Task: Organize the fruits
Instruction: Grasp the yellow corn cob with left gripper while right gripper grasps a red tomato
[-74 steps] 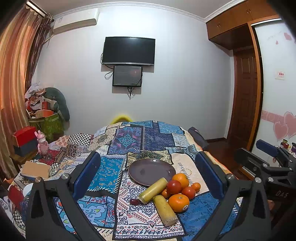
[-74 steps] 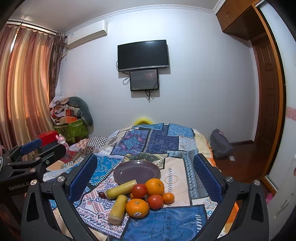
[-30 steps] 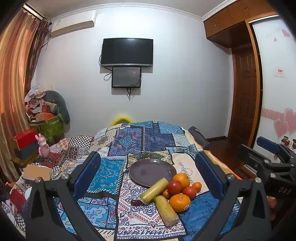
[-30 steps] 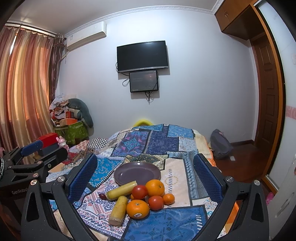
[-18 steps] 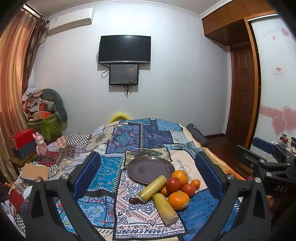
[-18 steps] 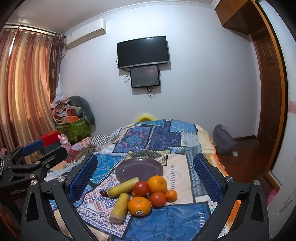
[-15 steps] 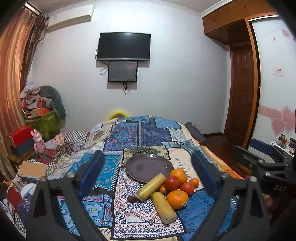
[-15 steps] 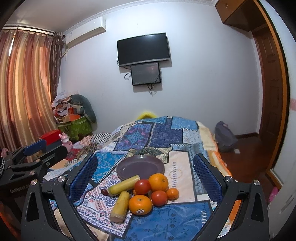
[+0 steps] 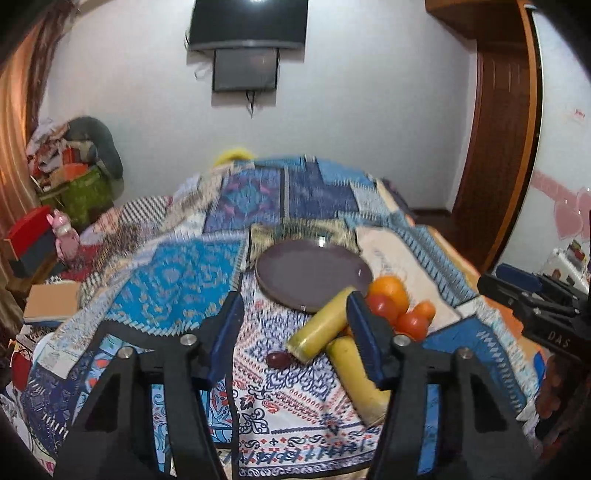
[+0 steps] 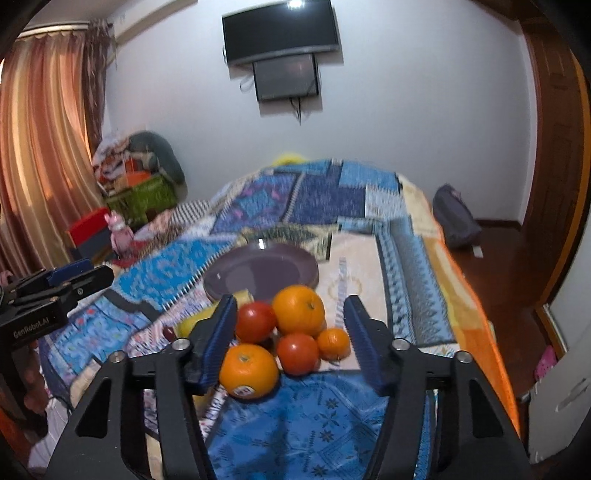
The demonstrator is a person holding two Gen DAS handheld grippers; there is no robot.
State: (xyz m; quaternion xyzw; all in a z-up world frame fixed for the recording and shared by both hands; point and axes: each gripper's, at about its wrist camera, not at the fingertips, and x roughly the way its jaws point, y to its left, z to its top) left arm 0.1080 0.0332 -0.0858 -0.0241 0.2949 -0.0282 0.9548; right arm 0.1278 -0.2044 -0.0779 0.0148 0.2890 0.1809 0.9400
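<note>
A dark purple plate (image 9: 310, 273) lies empty on the patterned bedspread; it also shows in the right wrist view (image 10: 260, 275). Beside it lie two yellow cylinders (image 9: 319, 326), oranges (image 10: 299, 310), red tomatoes (image 10: 255, 321) and a small dark fruit (image 9: 277, 359). My left gripper (image 9: 295, 332) is open and empty, above the cloth near the yellow cylinders. My right gripper (image 10: 290, 339) is open and empty, its jaws framing the pile of oranges and tomatoes from above.
The bed (image 9: 177, 280) fills the middle. Boxes and clutter (image 9: 70, 184) stand at the left by a curtain. A wooden door (image 9: 495, 147) and floor with a bag (image 10: 456, 221) are at the right. A TV (image 10: 280, 29) hangs on the far wall.
Both grippers have moved forward and down toward the fruit. Both pairs of jaws have narrowed but remain open. The fruit and plate have not moved.
</note>
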